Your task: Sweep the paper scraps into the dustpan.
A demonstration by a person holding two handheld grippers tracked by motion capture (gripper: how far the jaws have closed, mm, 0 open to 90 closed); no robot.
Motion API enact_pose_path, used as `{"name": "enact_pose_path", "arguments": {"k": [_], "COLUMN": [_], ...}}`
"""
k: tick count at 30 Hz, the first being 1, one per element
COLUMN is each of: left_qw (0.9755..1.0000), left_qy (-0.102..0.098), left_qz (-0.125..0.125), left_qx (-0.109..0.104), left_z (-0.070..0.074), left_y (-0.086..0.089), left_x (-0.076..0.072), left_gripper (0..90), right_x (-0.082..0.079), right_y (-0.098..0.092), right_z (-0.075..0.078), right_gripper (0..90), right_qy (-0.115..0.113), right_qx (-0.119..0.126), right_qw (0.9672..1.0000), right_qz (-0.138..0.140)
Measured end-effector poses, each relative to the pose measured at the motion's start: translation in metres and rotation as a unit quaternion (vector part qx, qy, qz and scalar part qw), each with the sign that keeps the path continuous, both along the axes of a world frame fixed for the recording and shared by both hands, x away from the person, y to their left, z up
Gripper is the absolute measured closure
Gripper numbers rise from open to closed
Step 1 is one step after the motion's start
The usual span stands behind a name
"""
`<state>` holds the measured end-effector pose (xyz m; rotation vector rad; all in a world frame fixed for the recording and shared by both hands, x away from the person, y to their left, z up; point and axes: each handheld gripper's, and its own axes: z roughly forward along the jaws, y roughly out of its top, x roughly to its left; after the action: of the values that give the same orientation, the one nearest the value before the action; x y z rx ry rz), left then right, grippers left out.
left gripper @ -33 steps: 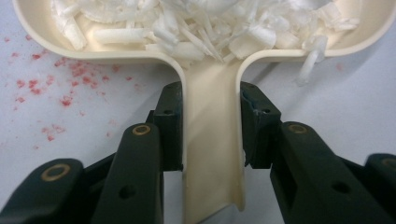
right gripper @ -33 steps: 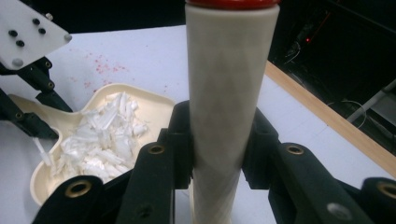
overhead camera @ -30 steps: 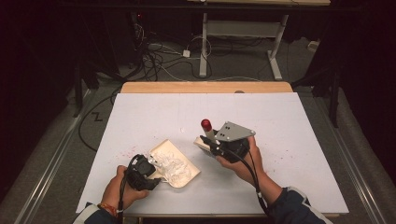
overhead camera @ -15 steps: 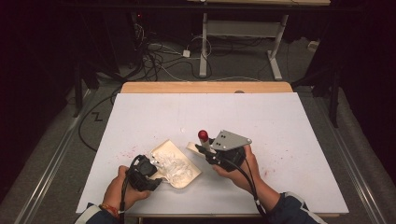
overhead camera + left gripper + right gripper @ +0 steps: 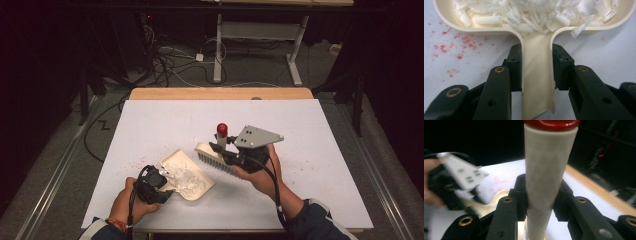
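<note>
One cream plastic dustpan (image 5: 192, 175) lay on the white table top (image 5: 310, 125), near the front edge and left of the middle, and one cream hand brush with a red-capped handle (image 5: 216, 150) hung just above the top, close beside the pan's right side. A single heap of white shredded scraps (image 5: 182, 176) sat inside the pan, and a scatter of small red specks (image 5: 461, 46) marked the top beside it.

The left gripper (image 5: 536, 67) had its two jaws clamped on the dustpan's flat handle, one pad on each side wall. The pan's long axis ran from the front-left, where the handle was, toward the back-right, so its open mouth faced the middle of the top. The right gripper (image 5: 540, 196) had its two jaws clamped around the brush's round handle. In the high view that handle pointed up and toward the back edge, red cap uppermost, while the bristled head stretched across, left to right, with the bristles facing down toward the front.

The whole back half and the right side of the top lay bare, giving wide room there. The pan's handle end and the left hand (image 5: 131, 202) sat close to the front edge. A strip of bare wood (image 5: 220, 93) bordered the back edge.
</note>
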<state>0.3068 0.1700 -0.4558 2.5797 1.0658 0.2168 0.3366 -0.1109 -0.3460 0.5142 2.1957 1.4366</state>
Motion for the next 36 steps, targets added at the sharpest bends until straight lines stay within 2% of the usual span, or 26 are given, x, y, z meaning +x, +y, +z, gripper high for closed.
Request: {"name": "enact_pose_path", "arguments": {"k": [1, 3, 4, 6, 8, 11, 13, 15, 18, 20, 22, 24, 27, 30, 33, 36], "left_qw": [1.0000, 1.0000, 1.0000, 1.0000, 0.9999, 0.9998, 0.9996, 0.9996, 0.9994, 0.9995, 0.9996, 0.9997, 0.9998, 0.9999, 0.9999, 0.9999], "left_qy": [0.001, -0.001, -0.002, -0.003, -0.001, -0.003, -0.008, -0.008, -0.008, -0.008, -0.005, -0.004, 0.001, 0.006, 0.006, 0.010], "left_qz": [0.001, 0.001, -0.002, -0.002, -0.002, 0.001, 0.003, 0.005, 0.003, 0.003, 0.003, 0.005, 0.004, 0.004, 0.005, 0.006], "left_qx": [-0.001, 0.003, 0.006, 0.008, 0.012, 0.019, 0.025, 0.027, 0.033, 0.031, 0.029, 0.025, 0.020, 0.015, 0.013, 0.008], "left_z": [0.000, 0.000, 0.001, 0.001, 0.000, 0.000, 0.001, 0.002, 0.003, 0.003, 0.003, 0.003, 0.002, 0.000, 0.000, -0.001], "left_y": [0.000, -0.001, -0.001, -0.001, -0.002, -0.005, -0.007, -0.009, -0.012, -0.012, -0.010, -0.009, -0.007, -0.005, -0.004, -0.002], "left_x": [0.001, 0.000, 0.000, -0.001, -0.001, -0.002, -0.004, -0.004, -0.004, -0.004, -0.004, -0.004, -0.003, -0.001, -0.001, 0.000], "left_gripper": [63.3, 63.3, 63.3, 63.3, 63.3, 63.4, 63.4, 63.4, 63.4, 63.4, 63.4, 63.3, 63.4, 63.3, 63.3, 63.3], "right_x": [0.006, 0.018, 0.021, 0.021, 0.016, 0.002, -0.006, -0.012, -0.021, -0.027, -0.029, -0.031, -0.031, -0.028, -0.024, -0.016], "right_y": [0.001, 0.002, 0.001, -0.003, -0.007, -0.010, -0.012, -0.014, -0.010, -0.004, 0.000, 0.003, 0.003, -0.001, -0.005, -0.006], "right_z": [0.001, -0.001, -0.003, -0.009, -0.017, -0.028, -0.030, -0.030, -0.032, -0.032, -0.029, -0.025, -0.015, -0.005, 0.003, 0.004], "right_gripper": [69.8, 69.7, 69.7, 69.8, 69.8, 69.8, 69.9, 69.8, 69.7, 69.7, 69.8, 69.8, 69.8, 69.8, 69.8, 69.8], "right_qy": [-0.006, -0.021, -0.014, 0.008, 0.026, 0.025, 0.021, 0.028, 0.038, 0.035, 0.050, 0.051, 0.037, 0.033, 0.021, 0.019], "right_qx": [-0.002, -0.022, -0.024, -0.023, -0.030, -0.065, -0.070, -0.071, -0.073, -0.079, -0.064, -0.053, -0.035, -0.017, -0.013, -0.016], "right_qw": [1.0000, 0.9992, 0.9990, 0.9991, 0.9988, 0.9972, 0.9970, 0.9967, 0.9966, 0.9963, 0.9964, 0.9967, 0.9981, 0.9989, 0.9995, 0.9996], "right_qz": [-0.006, -0.026, -0.035, -0.035, -0.028, -0.027, -0.024, -0.025, -0.006, 0.003, 0.025, 0.035, 0.033, 0.030, 0.020, 0.016]}}
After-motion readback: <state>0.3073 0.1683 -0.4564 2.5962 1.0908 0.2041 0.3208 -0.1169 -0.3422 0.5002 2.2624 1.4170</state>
